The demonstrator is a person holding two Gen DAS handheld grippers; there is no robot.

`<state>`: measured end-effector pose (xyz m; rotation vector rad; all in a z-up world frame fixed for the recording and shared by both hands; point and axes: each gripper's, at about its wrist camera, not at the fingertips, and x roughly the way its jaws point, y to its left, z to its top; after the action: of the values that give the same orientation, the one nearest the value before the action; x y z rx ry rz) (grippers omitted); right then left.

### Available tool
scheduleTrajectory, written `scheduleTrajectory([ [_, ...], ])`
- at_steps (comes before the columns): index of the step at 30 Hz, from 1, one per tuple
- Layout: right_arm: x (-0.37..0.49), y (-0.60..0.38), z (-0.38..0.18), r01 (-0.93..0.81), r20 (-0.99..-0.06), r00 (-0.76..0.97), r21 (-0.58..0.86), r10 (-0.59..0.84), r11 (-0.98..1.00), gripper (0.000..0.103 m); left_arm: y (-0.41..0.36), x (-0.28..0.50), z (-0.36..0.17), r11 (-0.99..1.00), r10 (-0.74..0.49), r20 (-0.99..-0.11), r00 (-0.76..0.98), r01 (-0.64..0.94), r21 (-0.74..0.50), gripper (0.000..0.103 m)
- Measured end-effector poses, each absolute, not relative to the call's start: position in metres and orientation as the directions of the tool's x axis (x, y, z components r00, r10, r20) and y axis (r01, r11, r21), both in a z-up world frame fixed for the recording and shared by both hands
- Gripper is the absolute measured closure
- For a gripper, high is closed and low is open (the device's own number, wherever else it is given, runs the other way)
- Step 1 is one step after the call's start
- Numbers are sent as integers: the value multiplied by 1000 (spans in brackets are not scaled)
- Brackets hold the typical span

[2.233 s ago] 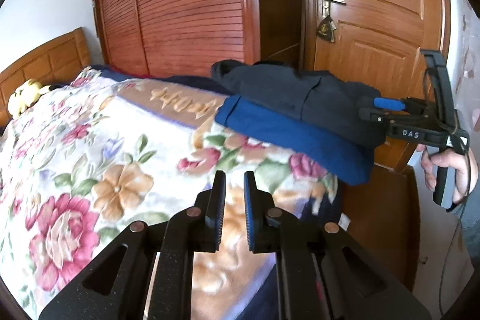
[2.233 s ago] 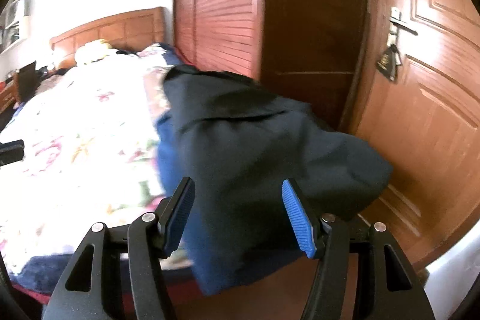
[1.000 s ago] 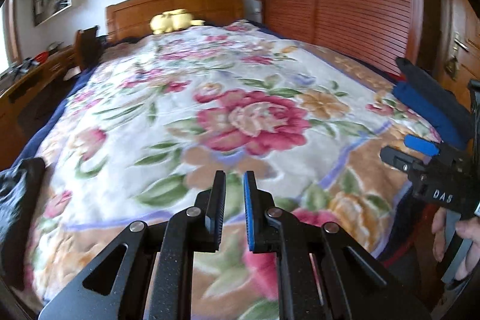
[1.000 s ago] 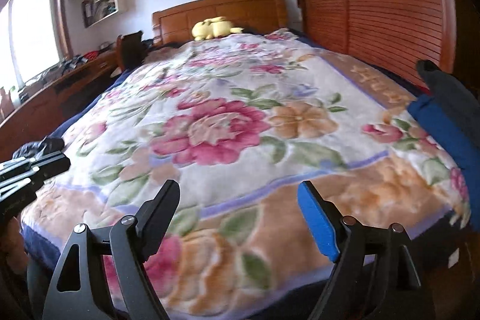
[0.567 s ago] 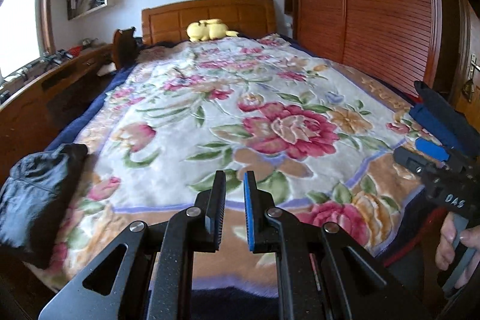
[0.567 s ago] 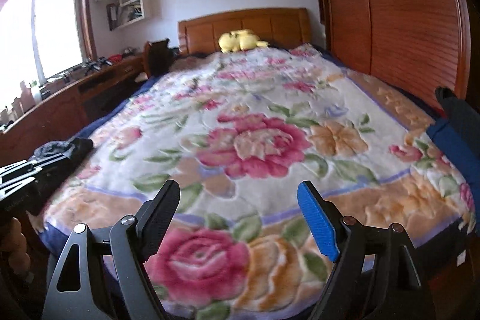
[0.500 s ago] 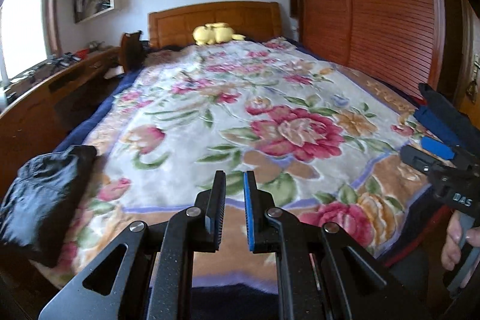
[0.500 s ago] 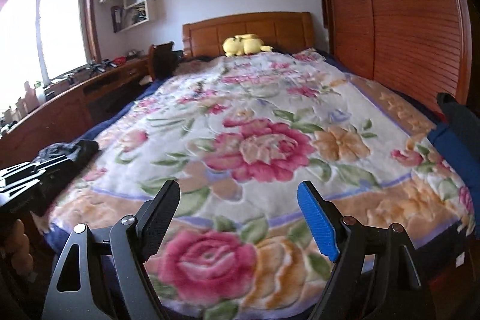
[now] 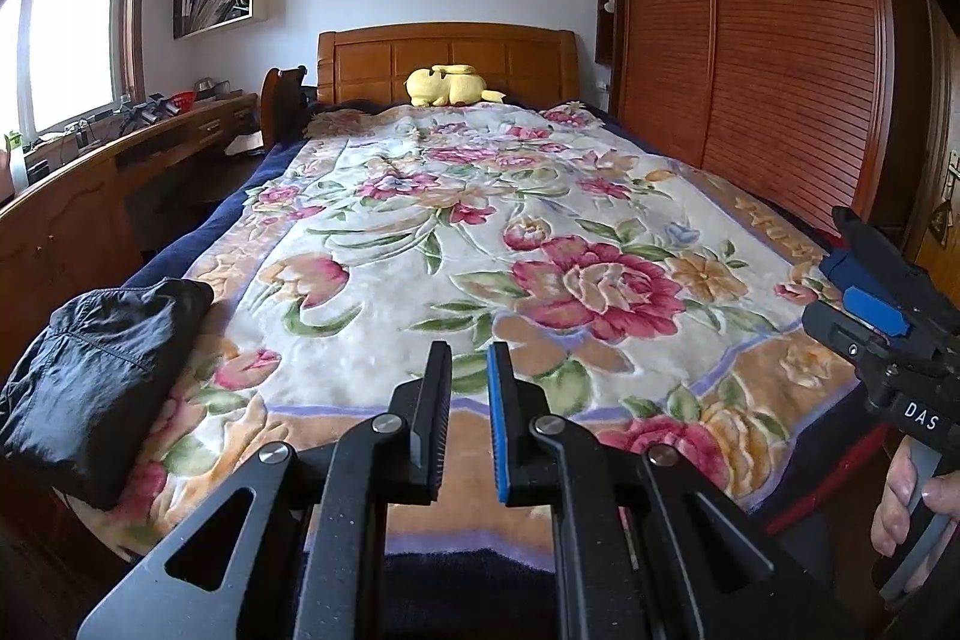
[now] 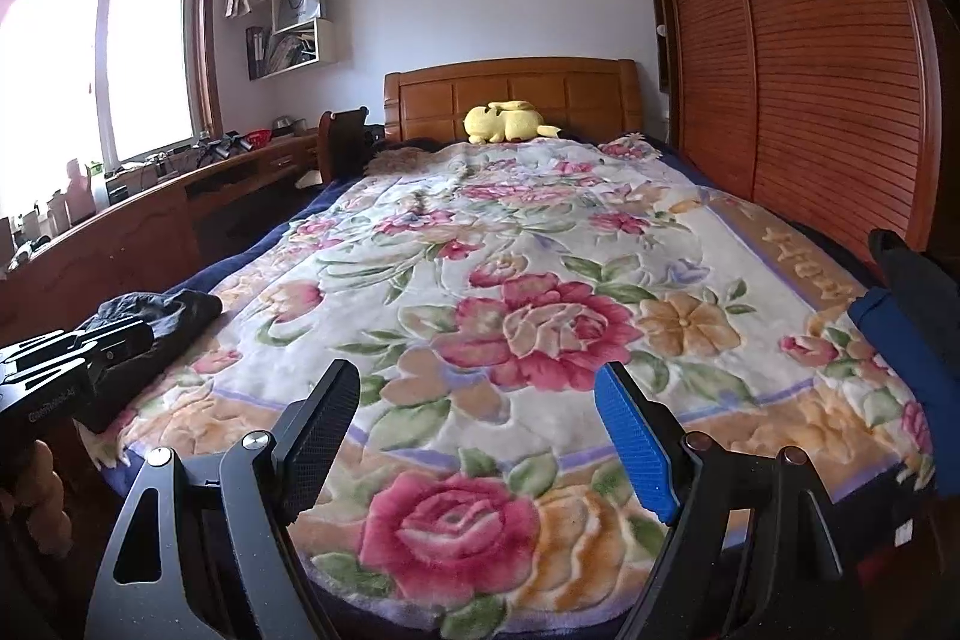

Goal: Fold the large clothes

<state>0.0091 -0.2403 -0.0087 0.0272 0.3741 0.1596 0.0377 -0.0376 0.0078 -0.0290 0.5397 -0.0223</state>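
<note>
The crumpled black fabric garment (image 9: 96,376) lies at the bed's near left corner, at about 9 o'clock in the left wrist view, its long axis running along the bed's left edge toward the wooden headboard (image 9: 447,61). The left gripper (image 9: 469,412) hovers over the floral plush blanket (image 9: 480,232), its fingers nearly closed and empty. The right gripper (image 10: 477,436) has its fingers spread wide, empty. Folded dark blue and black clothes (image 10: 906,334) sit at 3 o'clock.

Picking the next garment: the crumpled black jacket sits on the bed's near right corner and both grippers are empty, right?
Not quite. The left wrist view shows the crumpled black jacket on the near left corner of the bed, not the right. The left gripper and right gripper are indeed empty.
</note>
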Motion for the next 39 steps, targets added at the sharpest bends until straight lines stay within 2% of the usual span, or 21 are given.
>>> scheduleTrajectory([
  [39,3,-237,-5,-153,-347,923,75,169,985,21,-37,38,6,999,-36,-508,860,15,-45,91],
])
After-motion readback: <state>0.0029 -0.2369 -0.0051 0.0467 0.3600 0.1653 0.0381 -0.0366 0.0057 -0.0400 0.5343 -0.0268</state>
